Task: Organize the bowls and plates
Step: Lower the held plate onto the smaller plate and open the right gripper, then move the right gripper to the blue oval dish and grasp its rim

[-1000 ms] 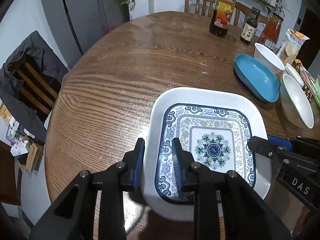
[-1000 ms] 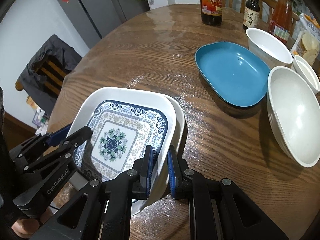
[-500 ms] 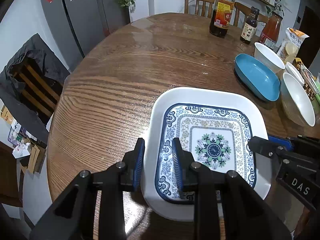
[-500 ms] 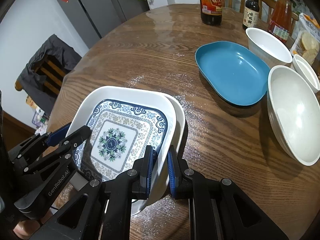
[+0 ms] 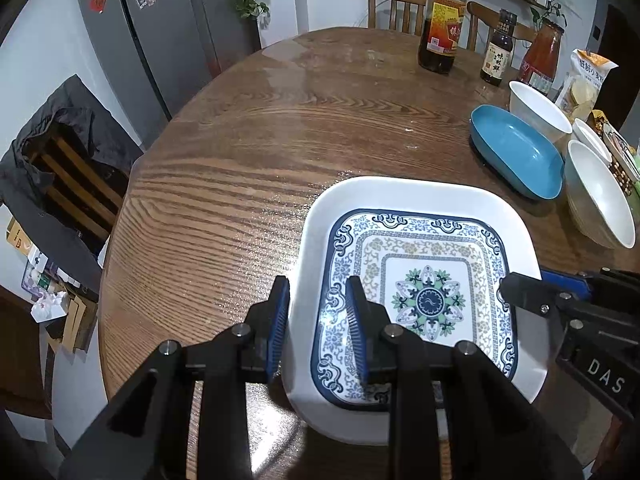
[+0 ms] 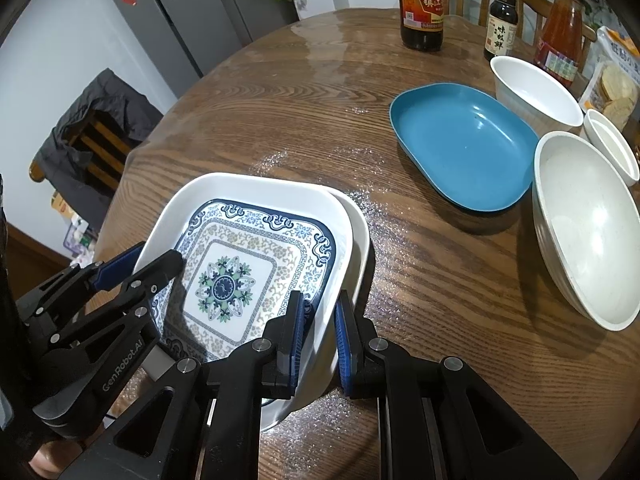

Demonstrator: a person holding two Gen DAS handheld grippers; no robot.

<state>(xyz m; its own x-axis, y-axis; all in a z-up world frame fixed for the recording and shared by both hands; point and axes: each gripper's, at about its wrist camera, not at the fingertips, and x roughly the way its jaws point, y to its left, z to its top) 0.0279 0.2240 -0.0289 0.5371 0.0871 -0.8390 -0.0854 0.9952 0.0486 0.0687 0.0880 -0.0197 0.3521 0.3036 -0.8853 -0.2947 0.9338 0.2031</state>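
Left claw (image 5: pixel 316 312): pads partly apart, straddling the left rim of the patterned square plate (image 5: pixel 424 280); whether they press on the rim cannot be told. It angles steeply down toward the surface (image 5: pixel 248 152).

The patterned plate sits nested in a plain white plate (image 6: pixel 360 236), whose rim shows only along the right side. Both are empty and lie at the near edge of the surface.

Right claw (image 6: pixel 318 332): nearly together, clamped on the right rim of the patterned plate, also pitched steeply down.

Further right, well apart from the stack: an empty blue oval dish (image 6: pixel 464 148), a large white bowl (image 6: pixel 588 232), a deeper white bowl (image 6: pixel 536 92) and a small white bowl (image 6: pixel 612 148), all empty.
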